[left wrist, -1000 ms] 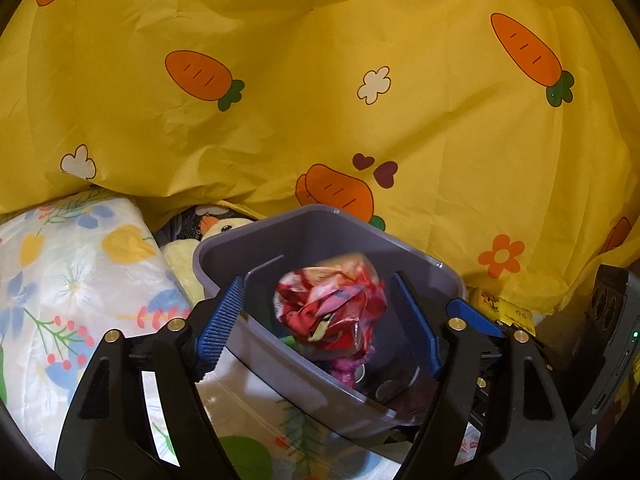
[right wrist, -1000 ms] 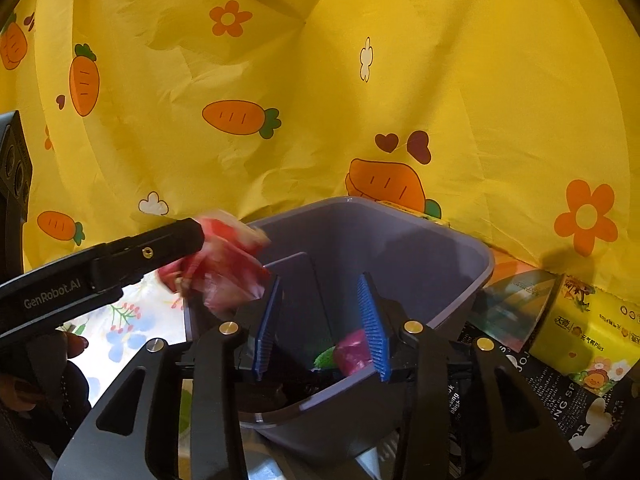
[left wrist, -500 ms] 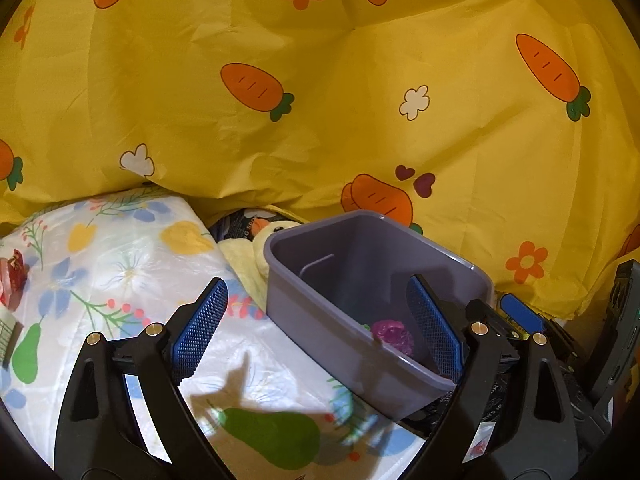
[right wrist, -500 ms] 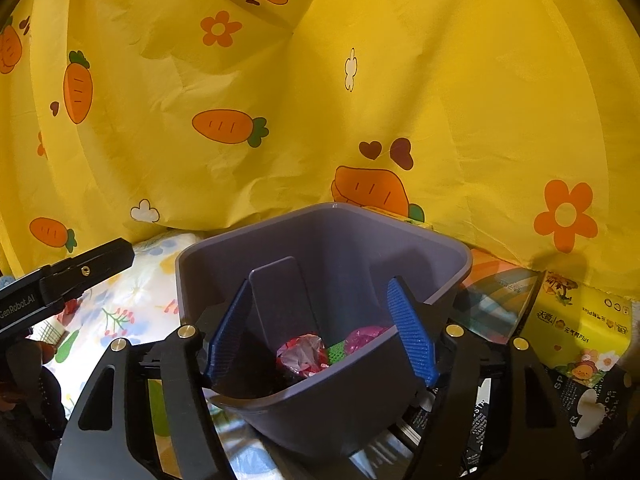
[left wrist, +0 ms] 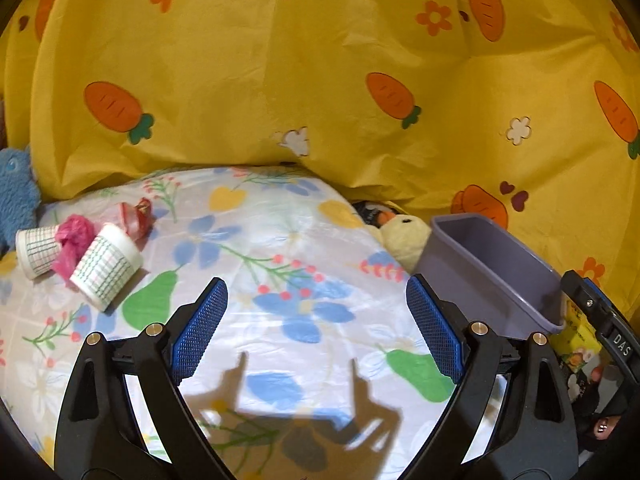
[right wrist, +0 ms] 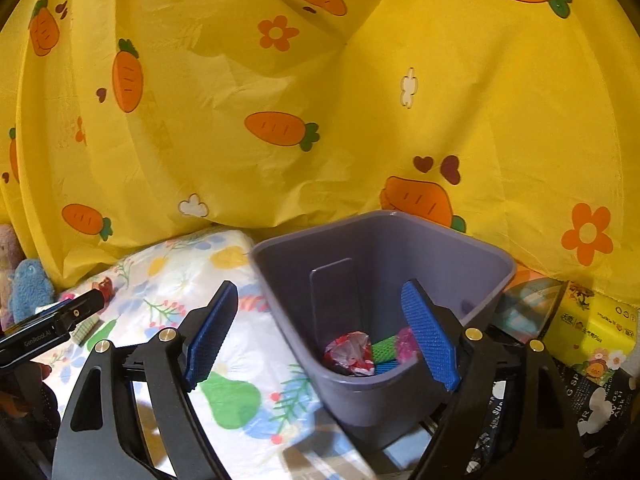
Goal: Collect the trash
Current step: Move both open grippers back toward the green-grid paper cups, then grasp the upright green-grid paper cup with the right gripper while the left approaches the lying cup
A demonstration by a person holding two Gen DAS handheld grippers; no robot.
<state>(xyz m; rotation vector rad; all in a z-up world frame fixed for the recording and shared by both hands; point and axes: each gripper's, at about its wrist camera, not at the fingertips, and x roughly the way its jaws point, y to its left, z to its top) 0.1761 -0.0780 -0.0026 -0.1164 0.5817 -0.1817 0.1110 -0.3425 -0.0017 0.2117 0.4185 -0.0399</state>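
The left tool [left wrist: 316, 328] hangs released and empty above the flowered tabletop [left wrist: 288, 248]. The right tool [right wrist: 320, 336] is opening around the bin's [right wrist: 472, 256] near wall; wrappers [right wrist: 352, 354] lie inside.

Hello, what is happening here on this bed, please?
A person with two handheld grippers is collecting trash into a purple bin. A red wrapper and other scraps already lie inside. The left gripper is open and empty, facing two paper cups and a pink scrap on the floral sheet. The right gripper is opening, its jaws straddling the bin's wall without pressing it.
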